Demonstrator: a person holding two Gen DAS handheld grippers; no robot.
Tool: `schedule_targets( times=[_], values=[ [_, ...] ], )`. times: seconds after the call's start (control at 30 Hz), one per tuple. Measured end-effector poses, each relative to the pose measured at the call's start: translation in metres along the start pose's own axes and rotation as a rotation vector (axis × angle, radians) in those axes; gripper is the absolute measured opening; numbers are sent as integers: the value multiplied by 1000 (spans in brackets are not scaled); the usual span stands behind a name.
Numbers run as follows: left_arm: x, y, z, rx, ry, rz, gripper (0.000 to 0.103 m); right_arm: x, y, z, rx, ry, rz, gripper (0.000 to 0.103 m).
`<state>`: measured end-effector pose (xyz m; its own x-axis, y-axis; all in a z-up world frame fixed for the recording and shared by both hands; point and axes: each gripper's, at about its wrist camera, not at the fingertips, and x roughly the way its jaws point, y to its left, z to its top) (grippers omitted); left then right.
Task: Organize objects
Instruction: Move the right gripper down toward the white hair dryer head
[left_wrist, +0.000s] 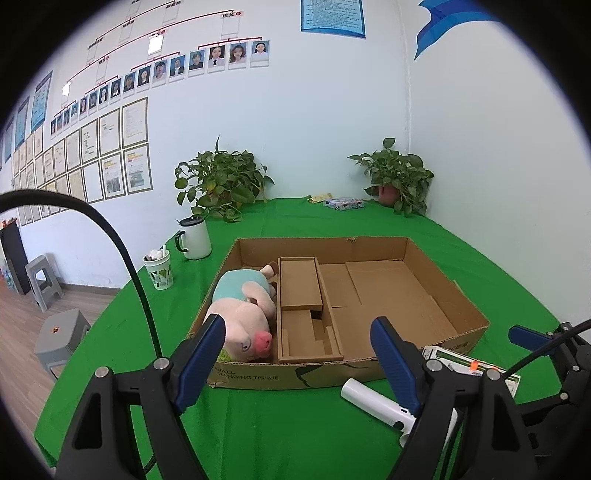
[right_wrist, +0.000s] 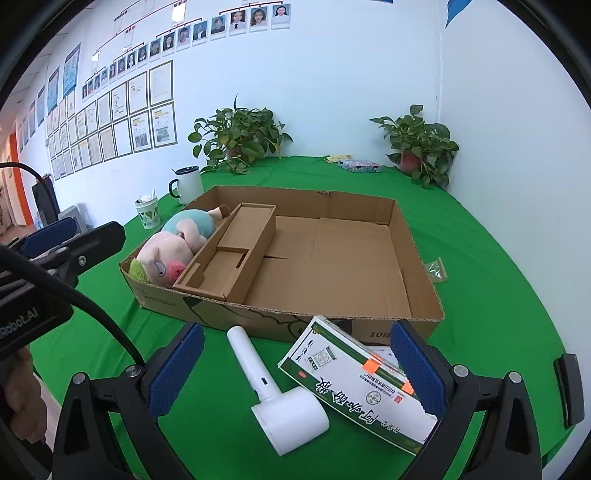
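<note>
Cardboard box (right_wrist: 332, 236) sits mid-desk (right_wrist: 498, 258) on green cloth; plush pig (right_wrist: 177, 243) lies in its left compartment, next to a cardboard insert (right_wrist: 229, 254). Just in front of the box: white hair dryer (right_wrist: 273, 391) w/ a green-white medicine box (right_wrist: 354, 380) touching its right side. Right claw (right_wrist: 295, 373) wide open, holding nothing; both items lie between its blue pads, medicine box against the right pad. Left claw (left_wrist: 306, 362) also wide open, empty, facing the box's near wall; dryer by its right pad.

Both grippers (left_wrist: 299, 350) (right_wrist: 297, 360) wide apart, unloaded
</note>
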<state>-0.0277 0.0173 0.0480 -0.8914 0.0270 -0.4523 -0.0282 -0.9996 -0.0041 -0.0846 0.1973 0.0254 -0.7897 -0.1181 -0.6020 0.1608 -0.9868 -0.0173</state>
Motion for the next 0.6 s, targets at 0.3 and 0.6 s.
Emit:
schedule_targets(
  times=[0.3,0.6],
  values=[
    [32,-5,-17,-3,64,-49,67,29,-4,-9,-1,43,-4,100],
    [52,-4,-32,12,140,-52,8,50,-8,-26,10,78,38,96]
  ],
)
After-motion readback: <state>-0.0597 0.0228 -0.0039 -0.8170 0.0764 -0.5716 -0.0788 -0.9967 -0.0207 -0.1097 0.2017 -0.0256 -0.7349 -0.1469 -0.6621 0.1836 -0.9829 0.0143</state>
